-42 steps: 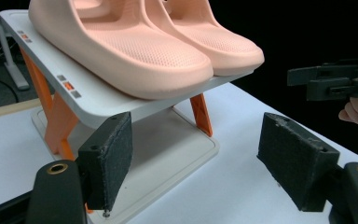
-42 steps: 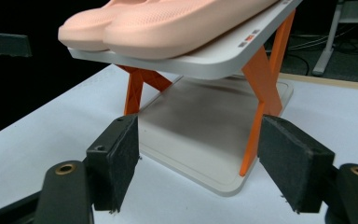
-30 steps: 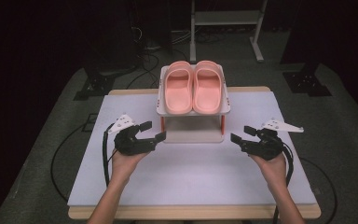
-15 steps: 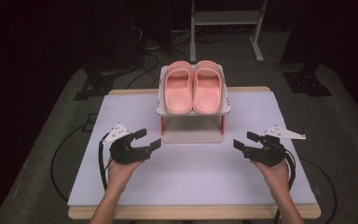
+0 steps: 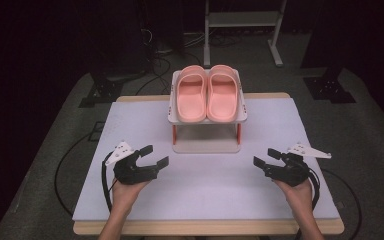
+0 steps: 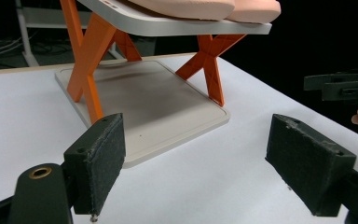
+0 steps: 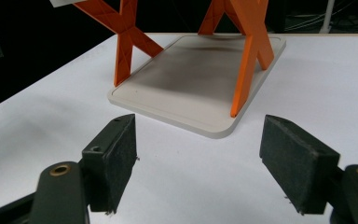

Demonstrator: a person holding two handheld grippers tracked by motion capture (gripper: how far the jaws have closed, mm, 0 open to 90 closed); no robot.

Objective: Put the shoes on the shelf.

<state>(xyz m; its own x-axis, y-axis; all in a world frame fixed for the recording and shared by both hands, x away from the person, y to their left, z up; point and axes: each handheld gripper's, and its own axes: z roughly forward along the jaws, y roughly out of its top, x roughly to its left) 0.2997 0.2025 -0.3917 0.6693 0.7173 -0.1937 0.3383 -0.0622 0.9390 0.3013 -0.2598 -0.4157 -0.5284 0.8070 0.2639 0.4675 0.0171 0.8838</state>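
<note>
High view, layout: a pair of pink slippers point(image 5: 211, 94) lies side by side on the top shelf of a small two-tier rack point(image 5: 179, 118), which stands at the far middle of the white tabletop point(image 5: 205, 185).
Left gripper point(image 5: 151, 156): held near the front left of the tabletop, jaws spread wide, nothing between them.
Right gripper point(image 5: 264, 158): held near the front right, jaws likewise wide apart and empty.
Direction to the slippers: from the left gripper they lie toward 1 o'clock; from the right gripper, toward 11 o'clock.
Nearer hand: I judge the two about equally far off, both well apart from the rack, so either could lead; each is on the side of its own slipper.
Long axis: both slippers run 12 to 6 o'clock. I cannot tell which end points which way.
Slipper look: soft, smooth, moulded pink, with a broad strap over the front; the pair is touching or nearly so along the inner edges.
Left gripper view: black padded fingers point(image 6: 100, 163) frame the rack's grey base plate point(image 6: 158, 107) and orange crossed legs point(image 6: 91, 60); the slippers' soles point(image 6: 205, 6) sit on the upper shelf above.
Right gripper view: its own open gripper point(image 7: 198, 161) faces the same base plate point(image 7: 200, 70) from the other side.
Coming move, as a judgement: a reach up and inward over the shelf edge.
</note>
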